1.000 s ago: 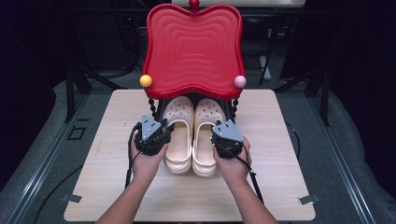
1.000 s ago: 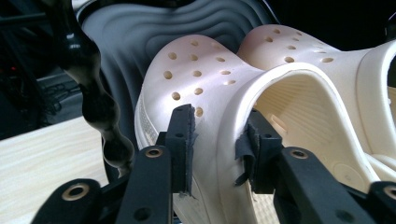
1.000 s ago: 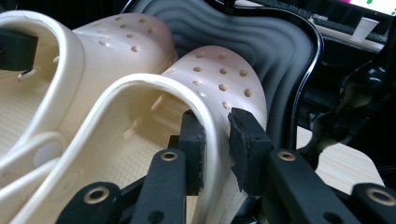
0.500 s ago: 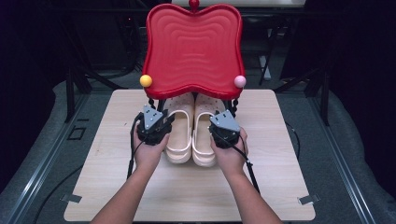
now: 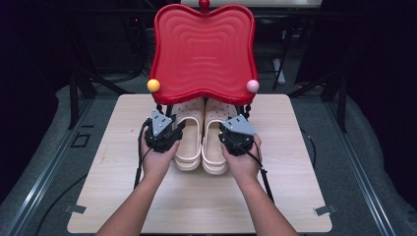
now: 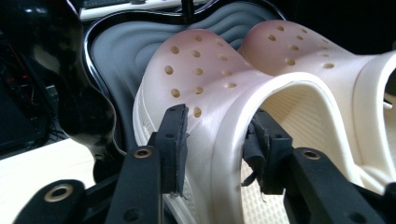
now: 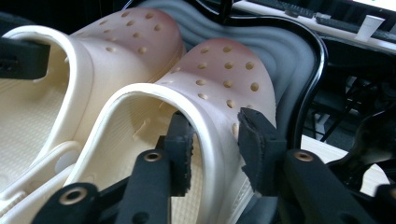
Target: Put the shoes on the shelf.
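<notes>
Two cream clogs stand side by side on the table, toes under a red wavy tray on a black stand [image 5: 204, 49]. My left gripper [image 5: 172, 126] straddles the outer side wall of the left clog [image 5: 189, 140]. In the left gripper view the left gripper [image 6: 217, 135] has one pad outside and one inside the wall of the left clog [image 6: 210, 79], with slim gaps. My right gripper [image 5: 229, 130] straddles the outer wall of the right clog [image 5: 215, 147] the same way, as the right gripper [image 7: 212, 140] and right clog [image 7: 224, 70] show up close. Both pairs of jaws have just been opening.
A yellow ball [image 5: 153, 85] and a pink ball [image 5: 253, 85] sit on the tray's lower corners. The tray's dark underside [image 7: 289, 51] arches close over the clog toes. The wooden table [image 5: 295, 187] has dark floor and black stand legs around it.
Both hands and the clogs have shifted a little forward, so the toes sit deeper under the red tray. Both pairs of jaws have widened off the clog walls.
</notes>
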Demonstrator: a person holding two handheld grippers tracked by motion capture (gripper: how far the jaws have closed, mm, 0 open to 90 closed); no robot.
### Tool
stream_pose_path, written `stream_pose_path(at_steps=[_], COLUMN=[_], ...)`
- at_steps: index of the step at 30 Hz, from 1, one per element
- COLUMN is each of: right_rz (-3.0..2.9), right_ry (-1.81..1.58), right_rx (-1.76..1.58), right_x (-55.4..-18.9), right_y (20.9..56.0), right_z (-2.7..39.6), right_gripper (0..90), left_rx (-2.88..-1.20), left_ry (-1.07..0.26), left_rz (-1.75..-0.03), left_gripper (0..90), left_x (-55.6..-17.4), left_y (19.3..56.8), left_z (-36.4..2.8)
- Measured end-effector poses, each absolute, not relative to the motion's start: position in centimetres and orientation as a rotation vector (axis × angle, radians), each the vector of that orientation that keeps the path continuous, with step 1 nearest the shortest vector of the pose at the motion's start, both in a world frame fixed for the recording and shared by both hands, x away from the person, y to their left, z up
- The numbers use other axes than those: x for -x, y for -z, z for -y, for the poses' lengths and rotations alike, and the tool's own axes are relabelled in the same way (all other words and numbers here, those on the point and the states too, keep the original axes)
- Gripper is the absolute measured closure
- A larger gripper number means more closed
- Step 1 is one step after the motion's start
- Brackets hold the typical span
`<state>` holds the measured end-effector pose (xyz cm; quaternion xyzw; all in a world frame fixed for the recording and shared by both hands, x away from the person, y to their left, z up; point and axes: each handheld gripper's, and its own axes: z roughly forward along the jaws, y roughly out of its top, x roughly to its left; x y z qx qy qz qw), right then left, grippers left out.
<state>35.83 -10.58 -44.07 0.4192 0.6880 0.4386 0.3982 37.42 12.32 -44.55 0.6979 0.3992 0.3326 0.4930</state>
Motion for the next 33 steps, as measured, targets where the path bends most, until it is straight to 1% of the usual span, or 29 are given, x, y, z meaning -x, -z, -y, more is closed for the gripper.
stream_pose_path(at_steps=[2,6,12,23,33], right_rz=[-1.761,-1.771,-1.789,-1.792,-1.826], right_ry=[-1.108,-1.119,-1.119,-1.142,-1.198], right_rx=[-1.058,-1.052,-1.036,-0.979,-0.978], right_x=[-35.8,-35.7,-35.3,-33.3,-31.7], right_y=[44.1,44.1,44.0,43.0,42.2], right_z=[10.6,10.5,10.6,10.7,11.2], right_gripper=[60.6,57.9,57.1,55.5,54.0], left_rx=[-1.694,-1.702,-1.697,-1.695,-1.699], left_ry=[-0.802,-0.796,-0.78,-0.734,-0.677], left_rz=[-0.972,-0.974,-0.972,-0.962,-0.949], left_gripper=[58.9,55.0,51.1,51.0,54.0], left_x=[-37.4,-37.3,-36.8,-35.2,-33.6], left_y=[44.5,44.4,44.1,43.6,43.0], left_z=[-12.4,-12.5,-12.9,-13.6,-14.4])
